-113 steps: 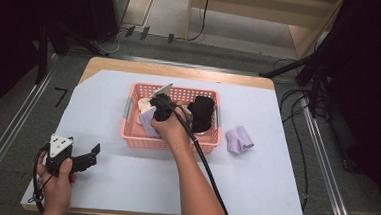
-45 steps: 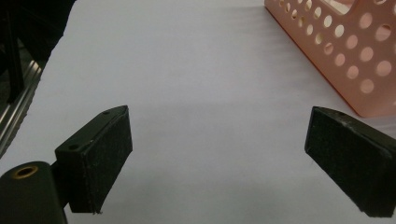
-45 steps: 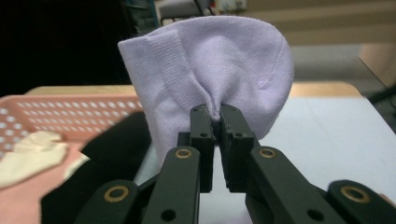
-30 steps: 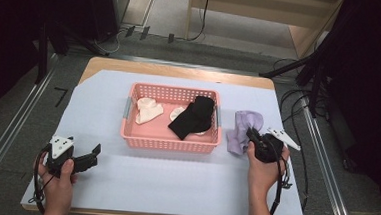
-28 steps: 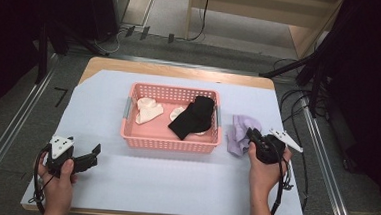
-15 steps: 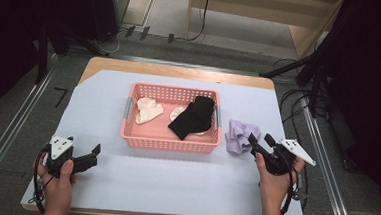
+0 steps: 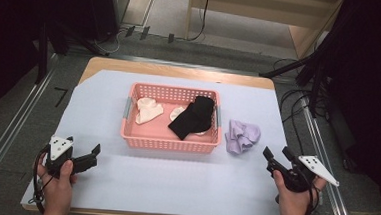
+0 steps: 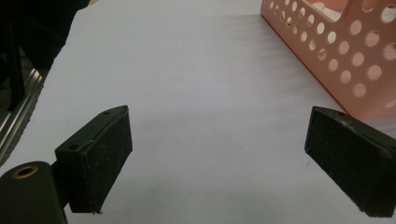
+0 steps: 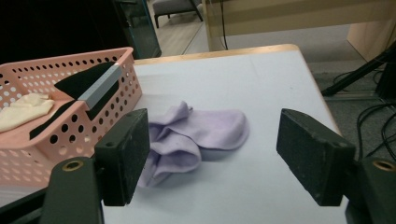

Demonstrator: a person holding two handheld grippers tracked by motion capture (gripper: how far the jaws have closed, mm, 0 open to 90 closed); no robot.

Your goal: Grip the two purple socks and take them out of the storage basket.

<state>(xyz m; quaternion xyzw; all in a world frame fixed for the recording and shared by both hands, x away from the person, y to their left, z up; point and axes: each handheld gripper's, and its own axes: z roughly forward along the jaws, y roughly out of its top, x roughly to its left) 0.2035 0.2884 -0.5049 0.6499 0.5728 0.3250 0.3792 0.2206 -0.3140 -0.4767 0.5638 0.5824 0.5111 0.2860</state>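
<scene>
Pulled back from the crumpled lilac fabric sock, the right gripper now sits near the front right corner of the white-covered table, where moments ago it was right against the sock and, earlier still, reaching into the pink perforated plastic basket. Its jaws stand wide apart and hold nothing; in the right gripper view the lilac sock lies on the table just beyond and between them, apart from both pads. That sock rests on the white cover just beside the basket's right wall, outside it.

Inside the basket lie a black fabric sock, draped toward the right end with its top against the rim, and a cream sock on the left part of the floor; another pale piece shows partly under the black one.

Near the front left corner, the left gripper has kept its place throughout, held in the person's left hand. Its jaws are also spread wide and empty, pointing across the bare cover, with the basket's corner off to one side in the left gripper view
</scene>
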